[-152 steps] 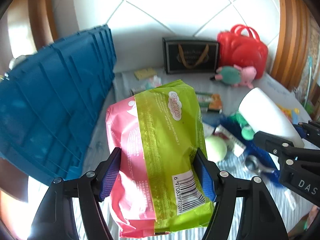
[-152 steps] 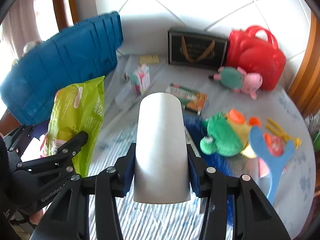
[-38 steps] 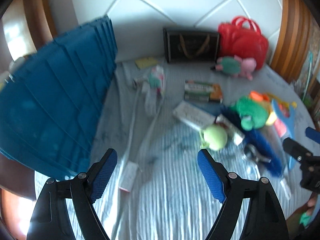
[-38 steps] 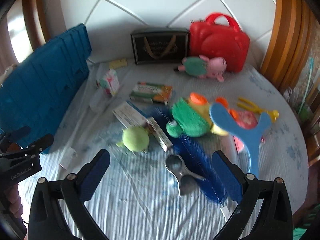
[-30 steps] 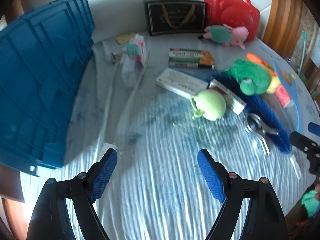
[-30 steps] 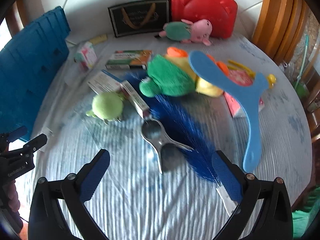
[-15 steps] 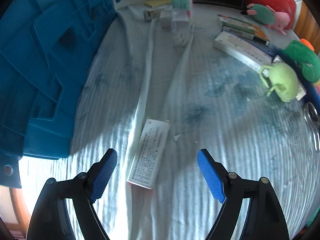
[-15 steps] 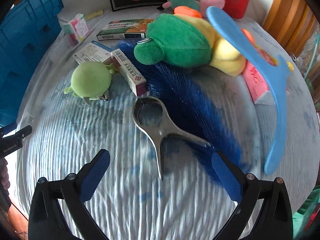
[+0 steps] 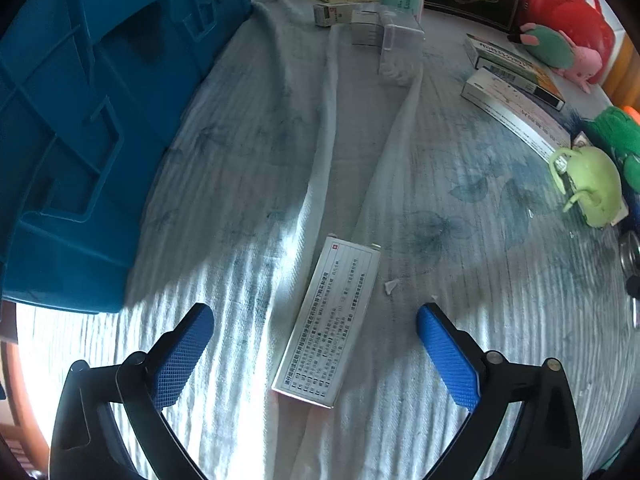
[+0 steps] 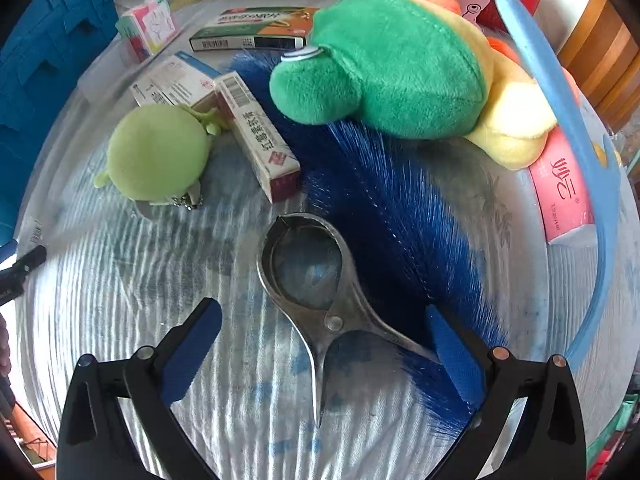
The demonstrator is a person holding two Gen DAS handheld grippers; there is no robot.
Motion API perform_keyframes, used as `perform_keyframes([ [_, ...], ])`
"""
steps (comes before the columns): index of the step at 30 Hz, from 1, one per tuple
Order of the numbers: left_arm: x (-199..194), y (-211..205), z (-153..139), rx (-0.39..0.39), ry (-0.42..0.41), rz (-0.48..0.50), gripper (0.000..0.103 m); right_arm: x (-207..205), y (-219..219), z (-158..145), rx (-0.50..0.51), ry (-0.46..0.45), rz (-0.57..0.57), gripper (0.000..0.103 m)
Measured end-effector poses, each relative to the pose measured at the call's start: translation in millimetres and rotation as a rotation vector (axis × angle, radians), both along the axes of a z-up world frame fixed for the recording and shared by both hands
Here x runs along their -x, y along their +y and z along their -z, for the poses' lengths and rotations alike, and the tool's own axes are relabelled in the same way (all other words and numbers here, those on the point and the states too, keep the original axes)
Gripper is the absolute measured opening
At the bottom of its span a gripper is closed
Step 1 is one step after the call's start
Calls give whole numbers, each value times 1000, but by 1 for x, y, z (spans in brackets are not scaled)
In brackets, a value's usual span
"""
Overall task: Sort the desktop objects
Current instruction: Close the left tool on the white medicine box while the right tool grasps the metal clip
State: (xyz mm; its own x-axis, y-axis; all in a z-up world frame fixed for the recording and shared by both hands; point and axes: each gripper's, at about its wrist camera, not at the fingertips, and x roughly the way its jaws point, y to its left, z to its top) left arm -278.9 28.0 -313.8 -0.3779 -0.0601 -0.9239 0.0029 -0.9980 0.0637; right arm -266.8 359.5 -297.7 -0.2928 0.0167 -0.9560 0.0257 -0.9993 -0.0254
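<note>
fingers of the left gripper (image 9: 316,356) stand spread wide over a white printed box (image 9: 326,326) lying flat on the striped cloth of the worktop (image 9: 460,320). a second ago that box was barely in sight; now it lies between the blue pads, untouched, and the jaws have just been opening further with nothing gripped. i judge this box to be the next pick for this hand. the blue crate (image 9: 80,112) stands close on the left, its wall near the left pad, and a raised fold of cloth (image 9: 320,152) runs up beside the box. further off lie a clear plastic case (image 9: 400,52), long cartons (image 9: 516,100) and a green plush keyring (image 9: 592,188), all well apart.

in the right wrist view the right gripper (image 10: 324,356) has dropped low over a metal tongs-like tool (image 10: 320,300), which now fills the space between the pads. the jaws have just been closing somewhat but are wide apart and not pressing on the metal. one handle lies against the blue bristle brush (image 10: 392,208), so the right pad may catch bristles. a green and yellow plush (image 10: 400,68), a maroon-ended carton (image 10: 260,136) and a blue slingshot-shaped piece (image 10: 560,120) crowd the far side.
</note>
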Motion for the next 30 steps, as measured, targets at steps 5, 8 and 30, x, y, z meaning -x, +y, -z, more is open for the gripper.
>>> perform_keyframes([
  [5, -12, 16, -7, -30, 19, 92, 51, -6, -5, -4, 24, -13, -13, 53],
  [8, -19, 27, -8, 31, 52, 132, 49, -9, -8, -2, 44, -25, -22, 54],
  [30, -35, -8, -9, -59, -1, 122, 45, -19, -22, -4, 62, -16, -5, 66],
])
